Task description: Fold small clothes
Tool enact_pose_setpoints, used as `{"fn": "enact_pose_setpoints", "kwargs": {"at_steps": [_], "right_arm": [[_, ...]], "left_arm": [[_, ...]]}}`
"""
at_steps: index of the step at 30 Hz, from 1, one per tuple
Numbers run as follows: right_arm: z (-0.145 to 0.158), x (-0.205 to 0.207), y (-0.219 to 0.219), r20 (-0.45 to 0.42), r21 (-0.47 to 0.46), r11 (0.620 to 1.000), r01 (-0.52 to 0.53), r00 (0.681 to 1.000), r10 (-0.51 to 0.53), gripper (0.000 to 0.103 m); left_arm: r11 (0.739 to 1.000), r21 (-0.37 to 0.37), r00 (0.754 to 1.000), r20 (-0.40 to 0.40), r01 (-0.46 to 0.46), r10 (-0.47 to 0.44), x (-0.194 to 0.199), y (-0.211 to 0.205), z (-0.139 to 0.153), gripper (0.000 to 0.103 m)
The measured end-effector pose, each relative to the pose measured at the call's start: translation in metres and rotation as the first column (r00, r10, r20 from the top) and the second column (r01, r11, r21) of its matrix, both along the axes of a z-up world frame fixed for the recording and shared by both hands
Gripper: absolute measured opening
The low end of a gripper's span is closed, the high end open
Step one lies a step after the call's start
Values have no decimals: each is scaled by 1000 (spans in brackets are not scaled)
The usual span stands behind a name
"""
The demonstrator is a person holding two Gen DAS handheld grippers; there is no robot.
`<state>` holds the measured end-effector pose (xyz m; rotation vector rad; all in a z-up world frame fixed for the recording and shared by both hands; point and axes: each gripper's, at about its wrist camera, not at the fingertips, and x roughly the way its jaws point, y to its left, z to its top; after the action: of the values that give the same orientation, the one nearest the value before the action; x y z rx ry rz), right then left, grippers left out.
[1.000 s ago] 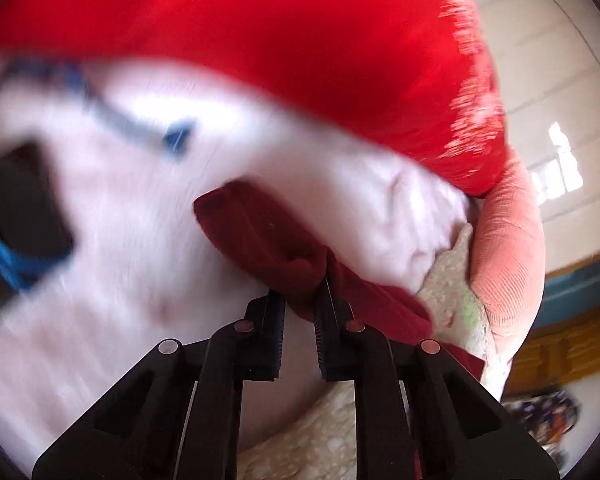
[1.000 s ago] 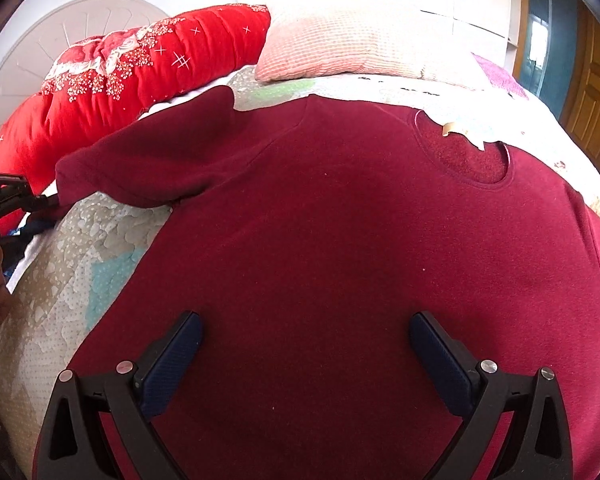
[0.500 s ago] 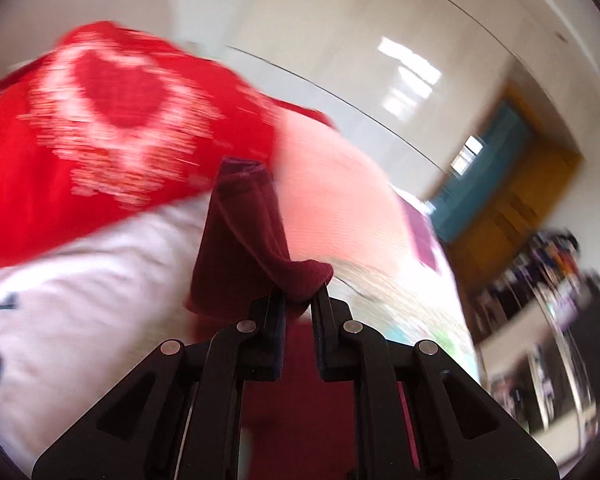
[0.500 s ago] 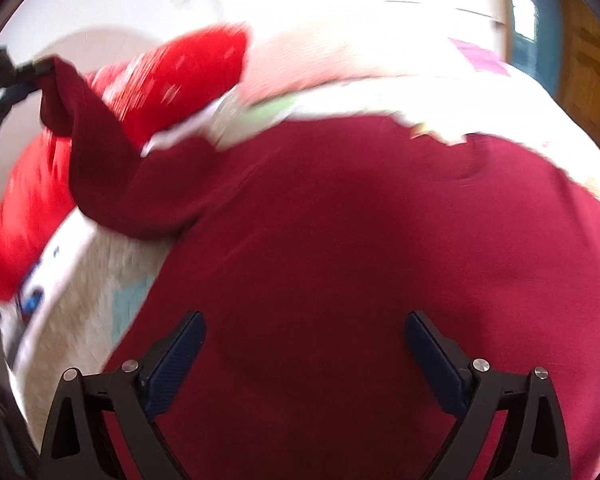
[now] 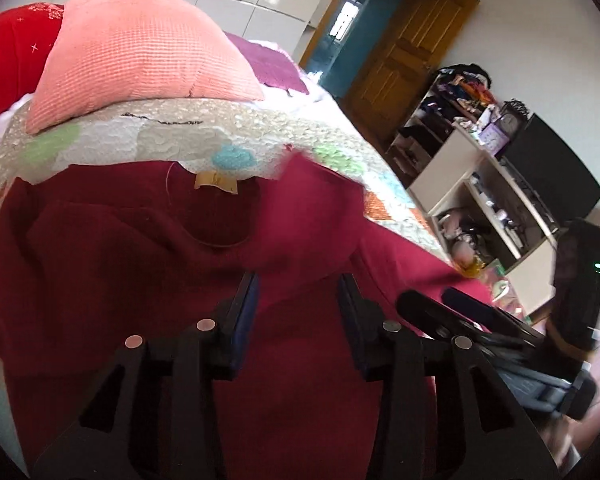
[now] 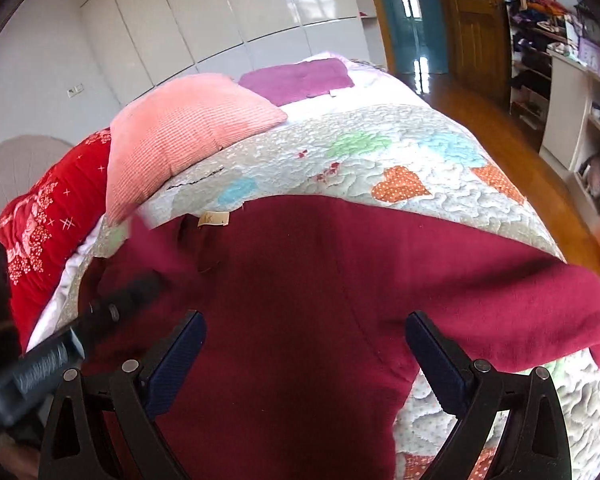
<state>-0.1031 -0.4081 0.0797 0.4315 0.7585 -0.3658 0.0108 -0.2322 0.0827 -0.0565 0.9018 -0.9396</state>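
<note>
- The maroon sweater point(image 6: 300, 300) is spread flat on the quilt point(image 6: 380, 160), one sleeve folded across its chest.
- The right gripper point(image 6: 304, 360) is held wide open above it, empty.
- The left gripper point(image 5: 296, 320), jaws just parted, holds nothing.
- The collar label point(image 5: 214, 182) cannot be read.

- A dark red, long-sleeved sweater point(image 6: 300, 300) lies front up on the quilted bedspread point(image 6: 380, 152), neckline toward the pillows.
- A tan label point(image 5: 215, 181) shows inside the round collar.
- One sleeve point(image 5: 308, 216) is folded across the chest.
- The other sleeve point(image 6: 520, 304) reaches toward the bedspread's side edge.
</note>
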Motion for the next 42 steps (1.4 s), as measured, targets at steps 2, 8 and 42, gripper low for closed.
{"fn": "enact_pose_setpoints", "kwargs": {"at_steps": [2,8,42], "right_arm": [[-1,2,5,9,-29,999,-17,1000,17,99],[0,17,10,9,-58,994,-91,996,92,99],[-16,20,-51,-185,-236,972,-9,982,-35,15]], "left_arm": [[998,23,998,40,-51,50,-2,24,13,60],[902,80,901,141,-424,411,19,110,9,77],[885,-54,878,-167,-463,449,79,152,-71,83]]}}
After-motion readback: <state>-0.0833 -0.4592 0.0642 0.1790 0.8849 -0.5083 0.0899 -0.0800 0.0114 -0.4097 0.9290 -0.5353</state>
